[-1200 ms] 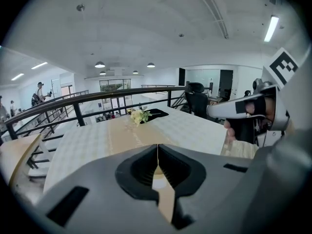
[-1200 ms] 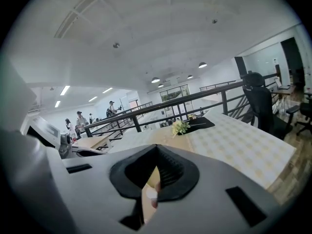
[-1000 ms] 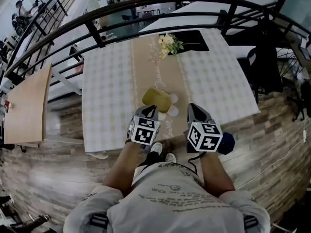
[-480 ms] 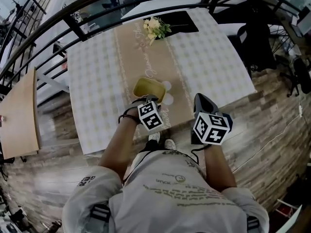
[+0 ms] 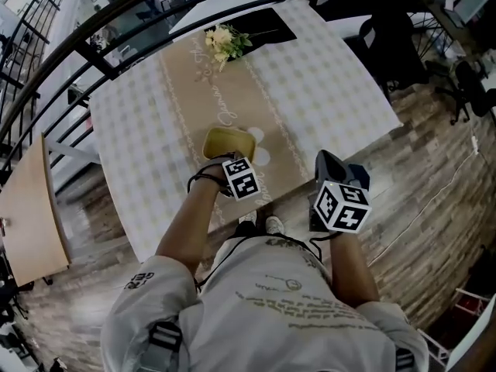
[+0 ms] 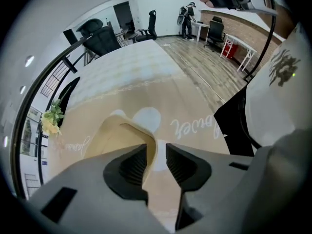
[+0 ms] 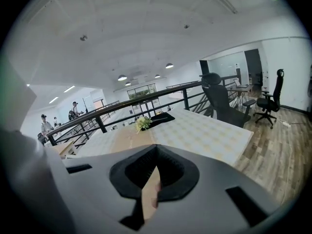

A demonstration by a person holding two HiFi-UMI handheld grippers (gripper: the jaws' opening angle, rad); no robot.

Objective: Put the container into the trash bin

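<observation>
Two grippers are seen in the head view over a table [image 5: 364, 122] spread with a pale checked cloth [image 5: 139, 138]. A tan paper runner with white script [image 5: 232, 91] is laid down the table's middle. A shallow yellow rectangular plastic container [image 5: 229, 142] is set on the runner, toward its near end. The left gripper [image 5: 230, 161] is pointed steeply down at the container's near rim. The right gripper [image 5: 324, 160] is held to the right of the runner, at the table's near edge. A small bunch of pale flowers [image 5: 221, 41] is laid at the runner's far end.

In the left gripper view, the jaws are released and parted. A corner of the container's thin rim is seen between the ribbed pads [image 6: 131, 165], above the runner.

In the right gripper view, the jaws are clenched, tips met, with nothing gripped. The runner and the flowers are seen beyond them.
</observation>
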